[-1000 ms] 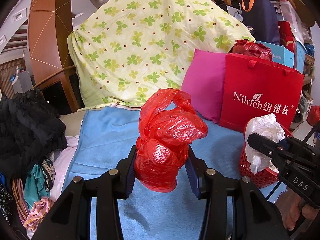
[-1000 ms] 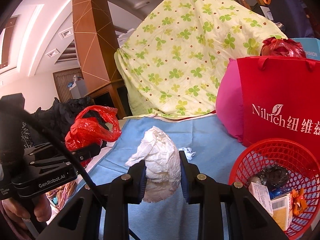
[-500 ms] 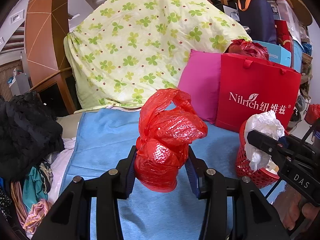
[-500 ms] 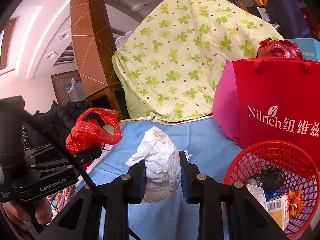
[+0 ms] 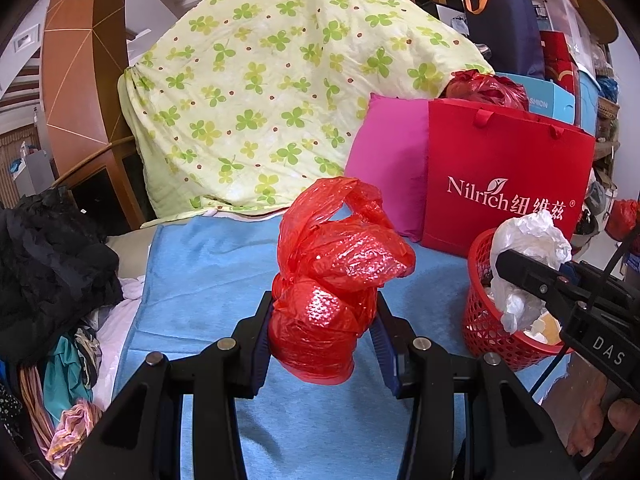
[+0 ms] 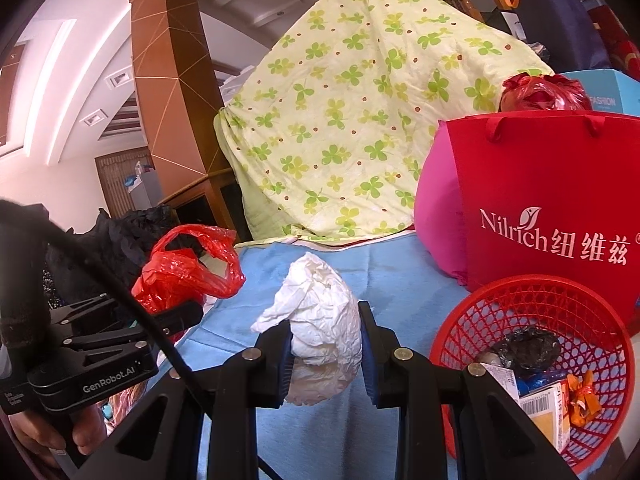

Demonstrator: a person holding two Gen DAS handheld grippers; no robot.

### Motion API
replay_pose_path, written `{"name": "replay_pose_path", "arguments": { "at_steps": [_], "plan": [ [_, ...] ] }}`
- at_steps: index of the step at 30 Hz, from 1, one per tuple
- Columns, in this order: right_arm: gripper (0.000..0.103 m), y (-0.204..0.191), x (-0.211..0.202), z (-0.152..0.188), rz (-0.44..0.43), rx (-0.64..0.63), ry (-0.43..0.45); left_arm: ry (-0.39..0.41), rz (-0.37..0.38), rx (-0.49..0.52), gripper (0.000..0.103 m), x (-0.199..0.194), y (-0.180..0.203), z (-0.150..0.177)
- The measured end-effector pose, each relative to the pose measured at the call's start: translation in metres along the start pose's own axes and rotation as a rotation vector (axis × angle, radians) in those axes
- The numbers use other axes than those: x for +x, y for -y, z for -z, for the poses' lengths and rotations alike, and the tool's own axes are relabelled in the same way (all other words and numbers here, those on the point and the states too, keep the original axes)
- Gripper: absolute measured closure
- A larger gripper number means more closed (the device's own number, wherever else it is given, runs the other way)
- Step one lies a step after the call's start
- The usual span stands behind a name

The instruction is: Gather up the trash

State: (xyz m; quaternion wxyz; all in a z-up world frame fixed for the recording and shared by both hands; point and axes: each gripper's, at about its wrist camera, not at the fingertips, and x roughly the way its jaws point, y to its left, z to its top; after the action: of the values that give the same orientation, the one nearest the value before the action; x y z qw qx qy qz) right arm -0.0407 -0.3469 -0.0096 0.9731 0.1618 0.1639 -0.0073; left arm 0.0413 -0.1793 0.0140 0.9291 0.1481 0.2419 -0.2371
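The blue blanket (image 5: 208, 280) lies bare ahead, open for passing. A red basket (image 6: 532, 292) stands at its right edge, a red paper bag (image 5: 508, 168) and pink cushion (image 5: 388, 152) behind it, dark clothes (image 5: 48, 264) heaped left.

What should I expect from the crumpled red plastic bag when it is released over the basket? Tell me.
The crumpled red plastic bag looks floppy: its loose handle loops stick up above the left gripper. It is probably light, squashed between the pads. It may drift or snag on the red mesh basket rim.
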Motion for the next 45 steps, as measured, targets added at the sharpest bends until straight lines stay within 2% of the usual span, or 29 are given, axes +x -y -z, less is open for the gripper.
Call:
{"name": "replay_pose_path", "arguments": {
  "at_steps": [45],
  "plan": [
    [0.073,0.017,-0.006,0.002,0.006,0.069,-0.004,-0.022,0.007,0.012,0.055,0.008,0.01,-0.001]
  ]
}}
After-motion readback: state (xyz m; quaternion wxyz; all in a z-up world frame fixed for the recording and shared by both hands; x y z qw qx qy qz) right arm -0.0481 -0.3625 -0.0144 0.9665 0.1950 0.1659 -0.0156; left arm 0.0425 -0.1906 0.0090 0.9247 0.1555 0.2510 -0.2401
